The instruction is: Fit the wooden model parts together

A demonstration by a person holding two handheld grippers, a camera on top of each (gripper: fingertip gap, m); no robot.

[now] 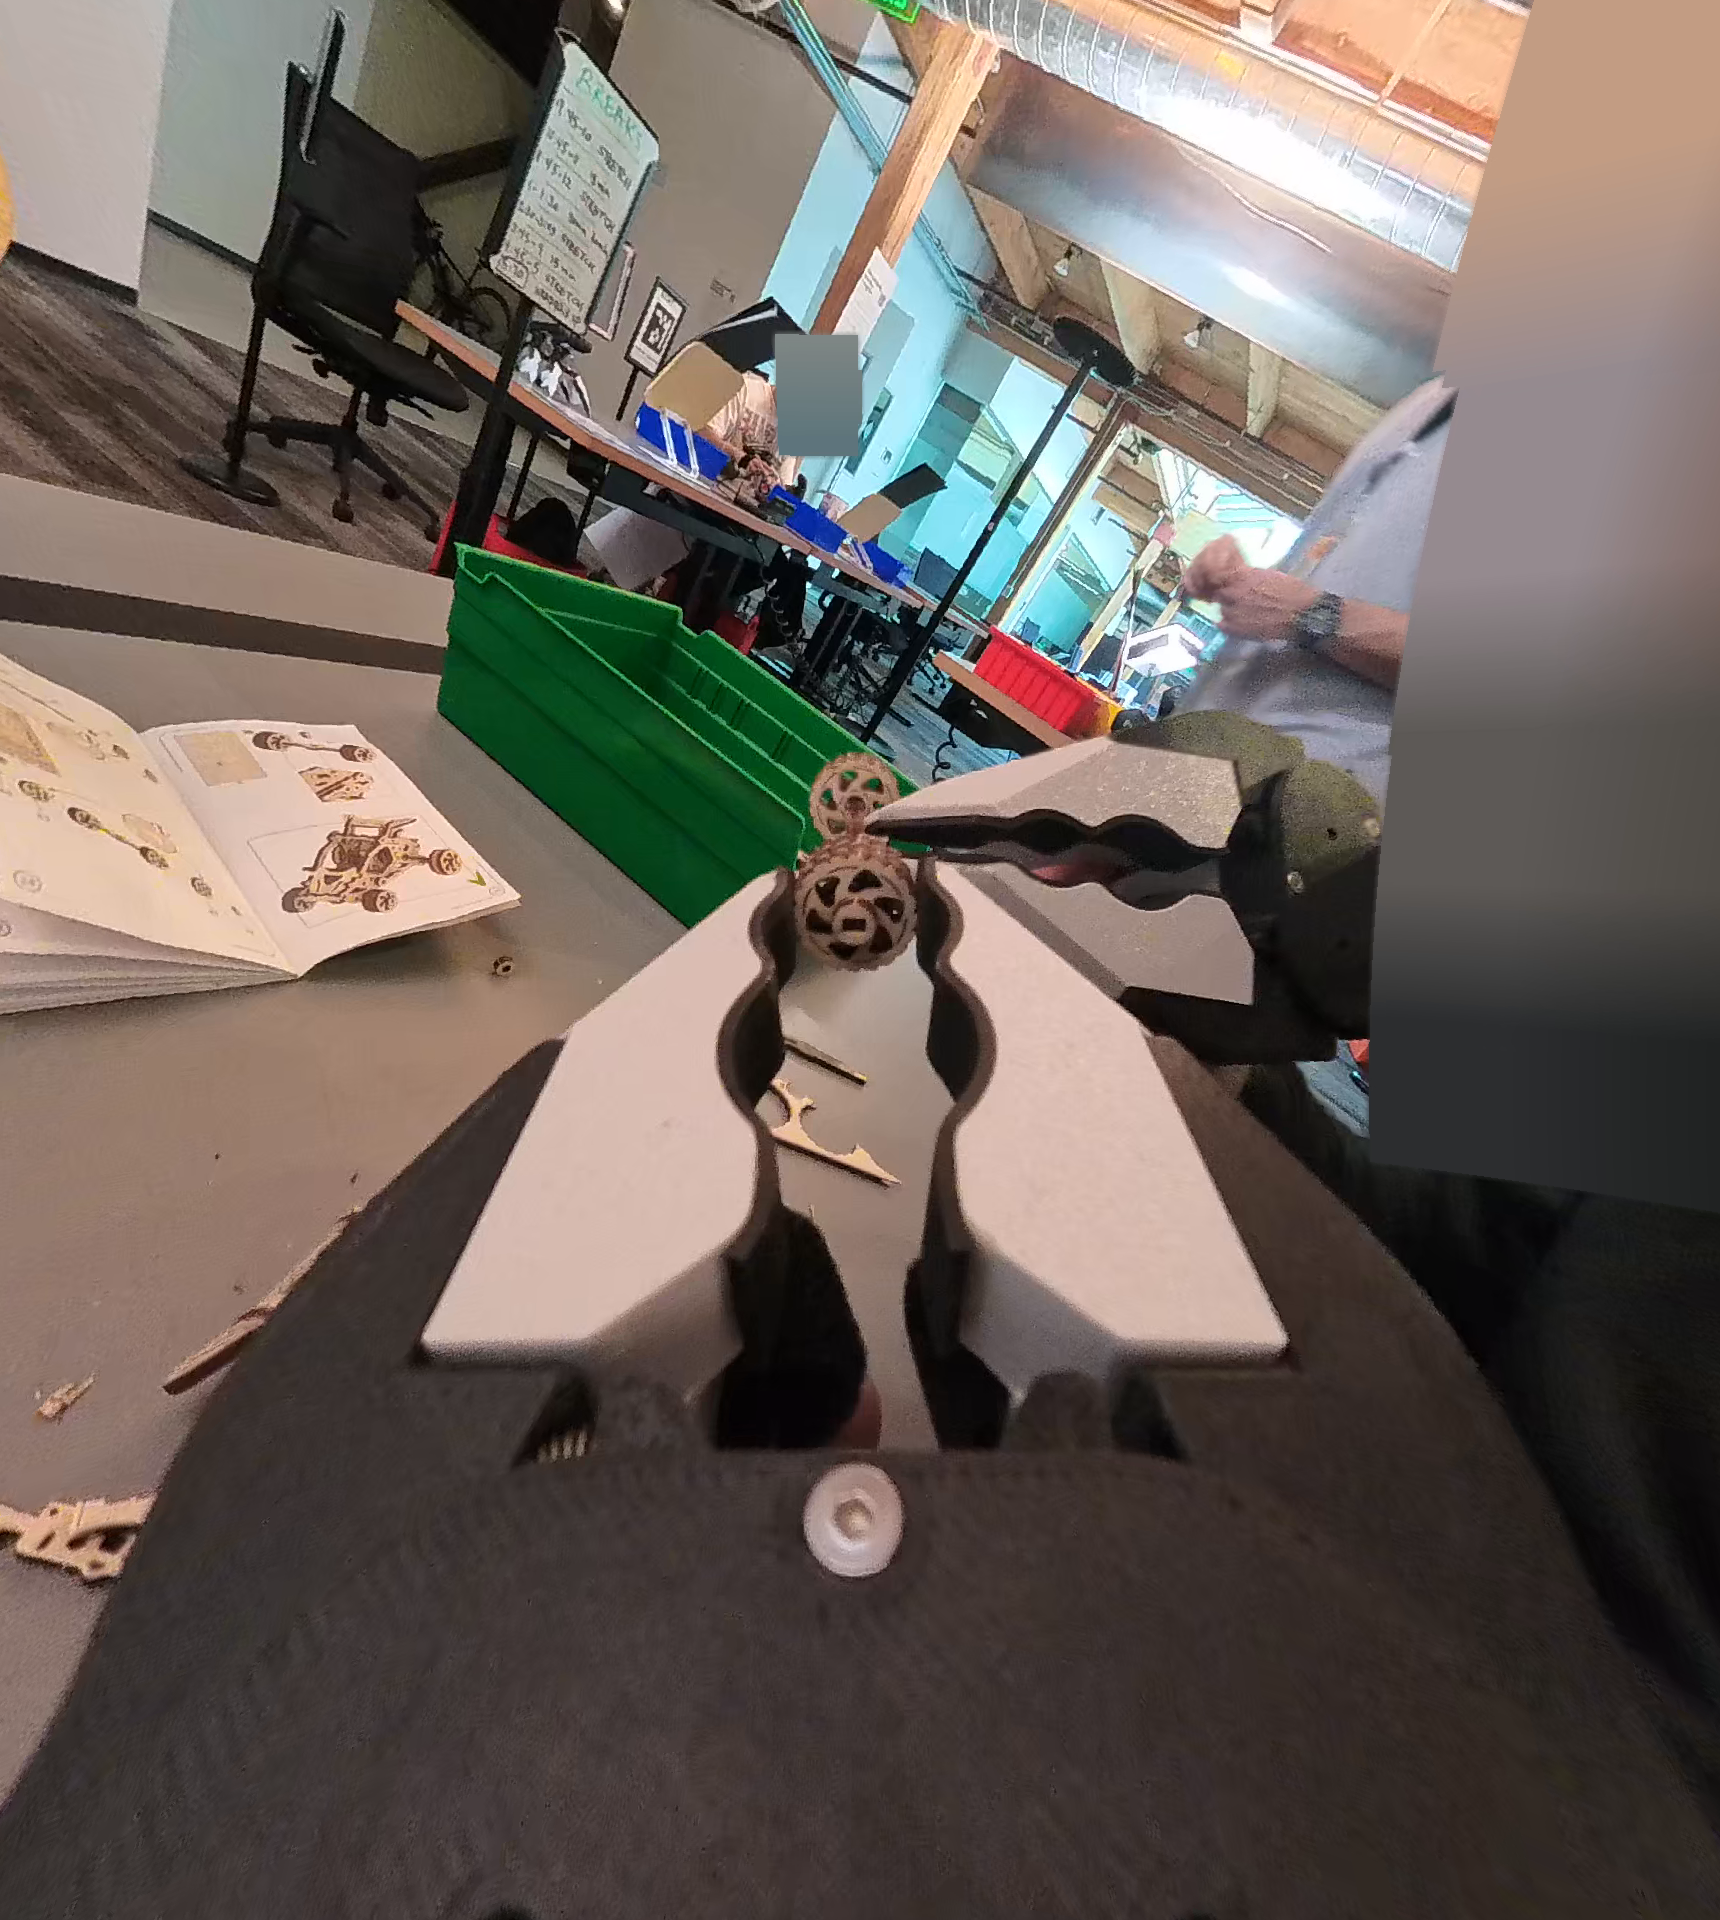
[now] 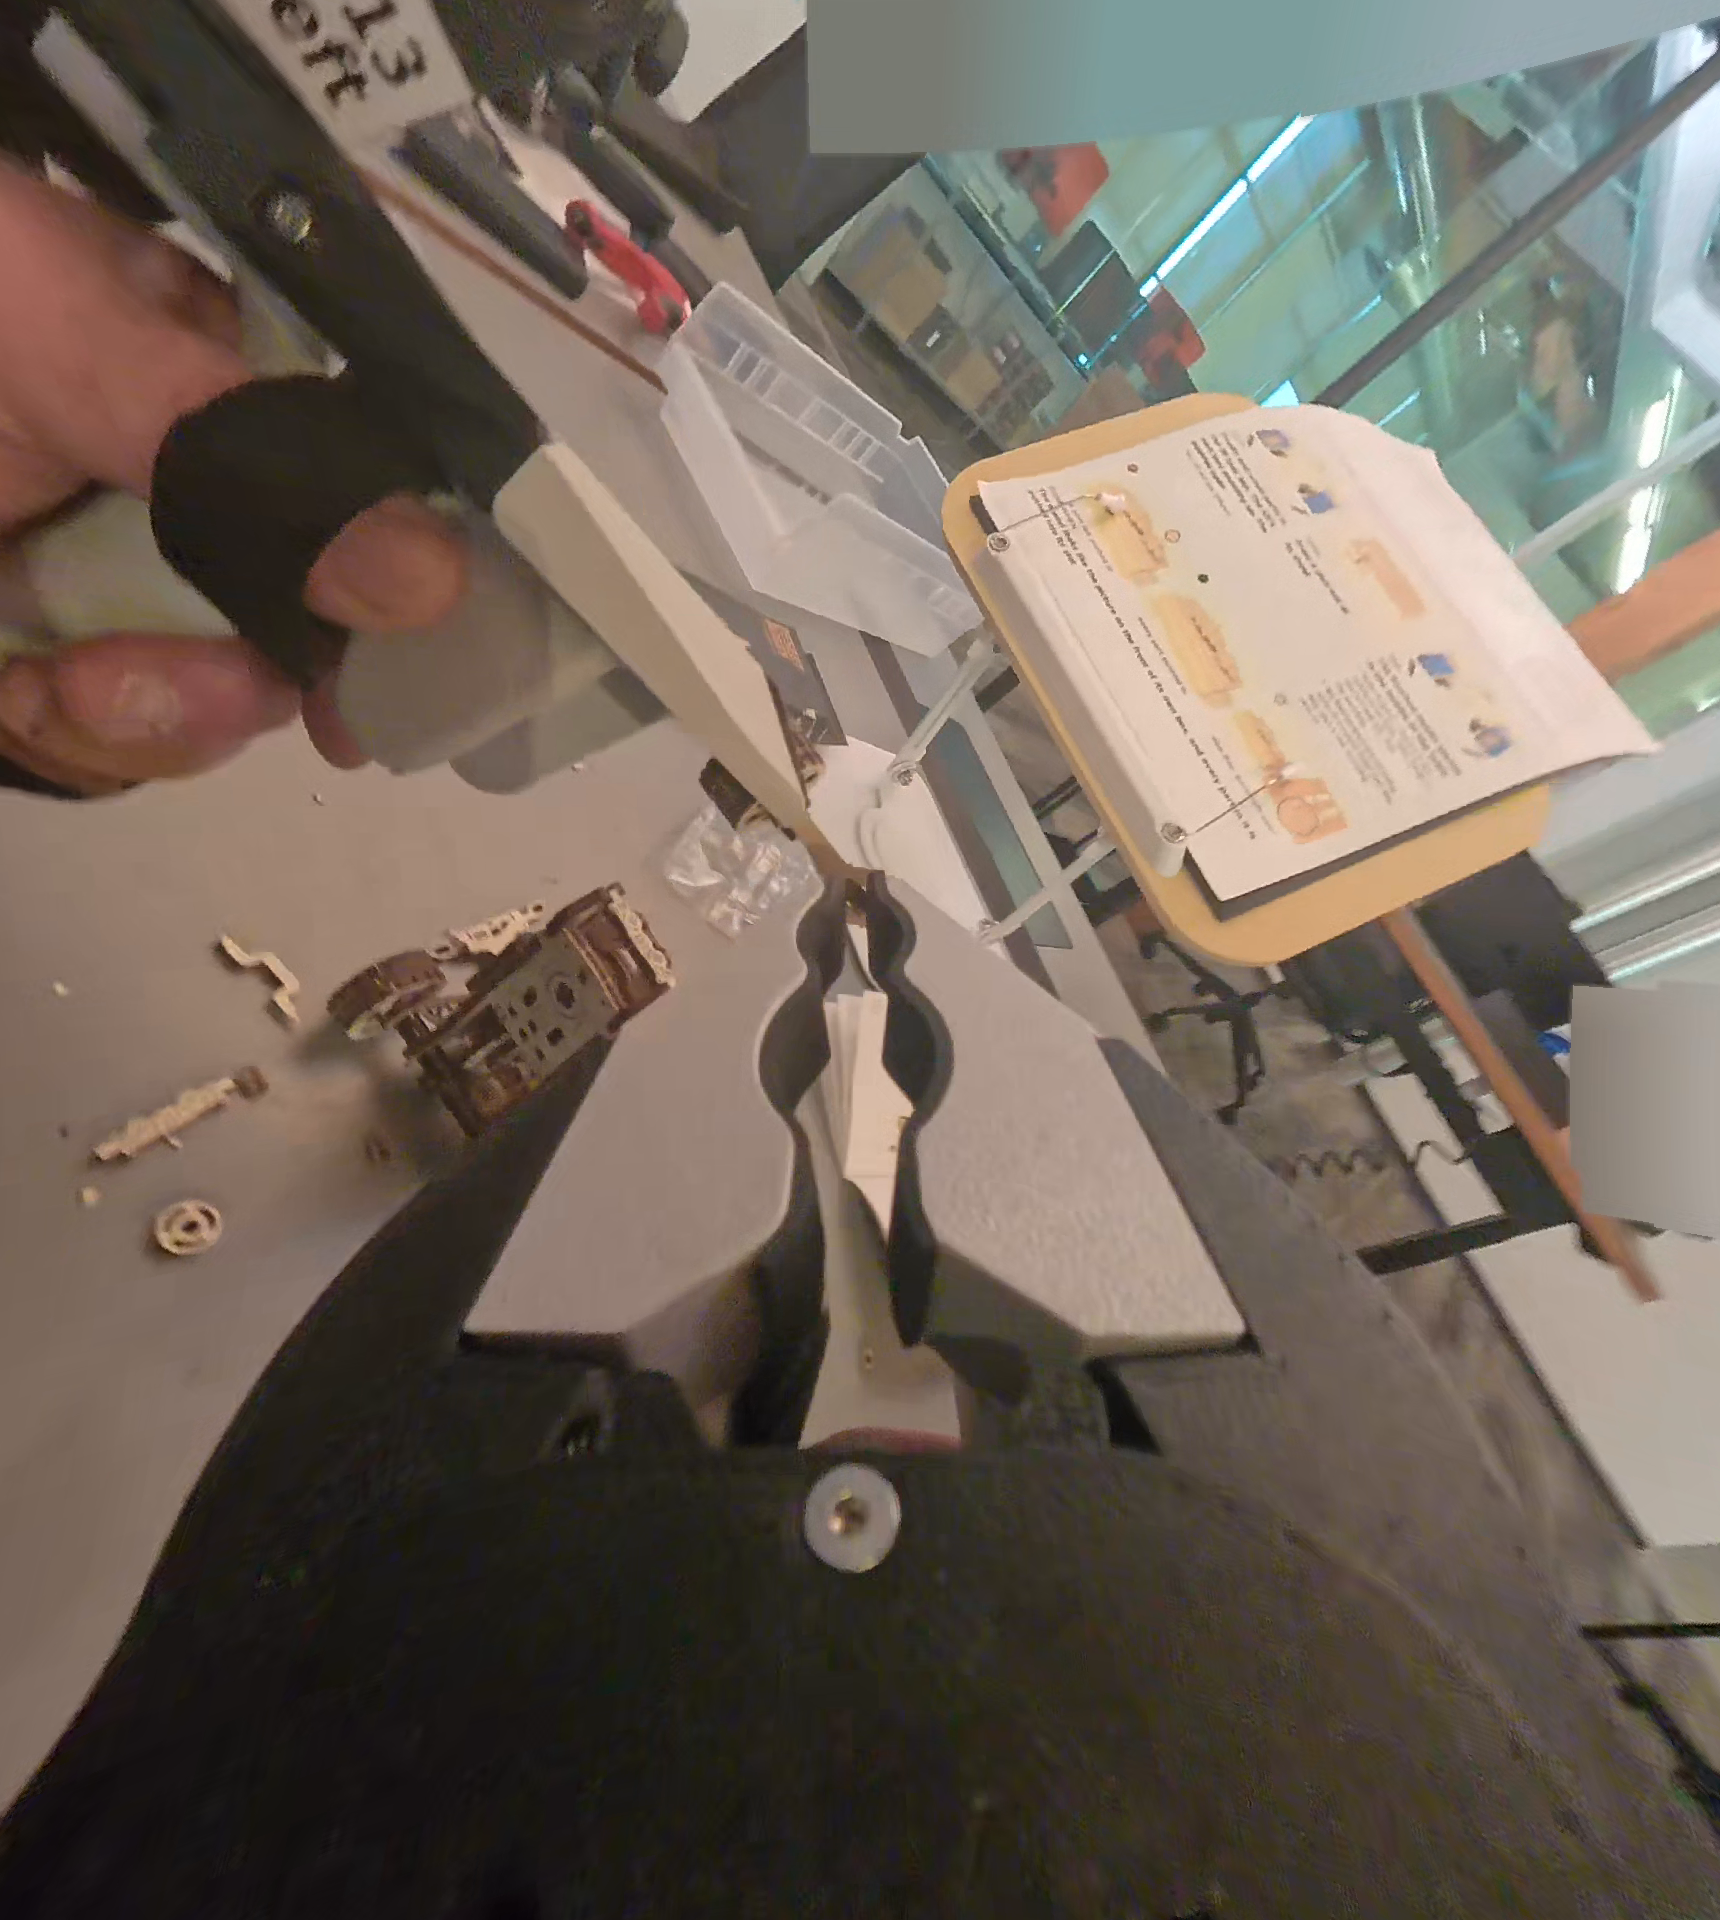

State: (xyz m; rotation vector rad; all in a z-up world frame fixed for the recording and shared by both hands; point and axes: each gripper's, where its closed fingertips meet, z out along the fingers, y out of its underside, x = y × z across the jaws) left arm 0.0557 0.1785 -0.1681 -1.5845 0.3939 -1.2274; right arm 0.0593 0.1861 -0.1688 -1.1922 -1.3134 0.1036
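- Wheel of pale laser-cut wood (image 1: 854,918) is clamped at the left gripper (image 1: 851,904) tips, above the grey table (image 1: 212,1122).
- Thin wooden axle (image 2: 840,868) is pinched by the right gripper (image 2: 851,899), gear (image 1: 851,792) beside.
- Parts are judged light, brittle; best held by rims, squeezed gently.

My left claw (image 1: 851,914) grips a small wooden wheel (image 1: 854,920) between its tips, wheel upright, spokes facing me. A second wooden gear wheel (image 1: 851,792) sits just above it, touching or nearly so, can't tell which. My right claw (image 1: 882,826) comes in from the right, tips pinched together at that upper gear. Open instruction booklet (image 1: 212,831) lies left on the grey bench (image 1: 212,1122). Green bin (image 1: 627,707) behind the wheels. Loose wooden offcuts (image 1: 825,1127) under my claw, more scraps (image 1: 45,1532) at lower left. A person (image 1: 1344,592) stands at far right.
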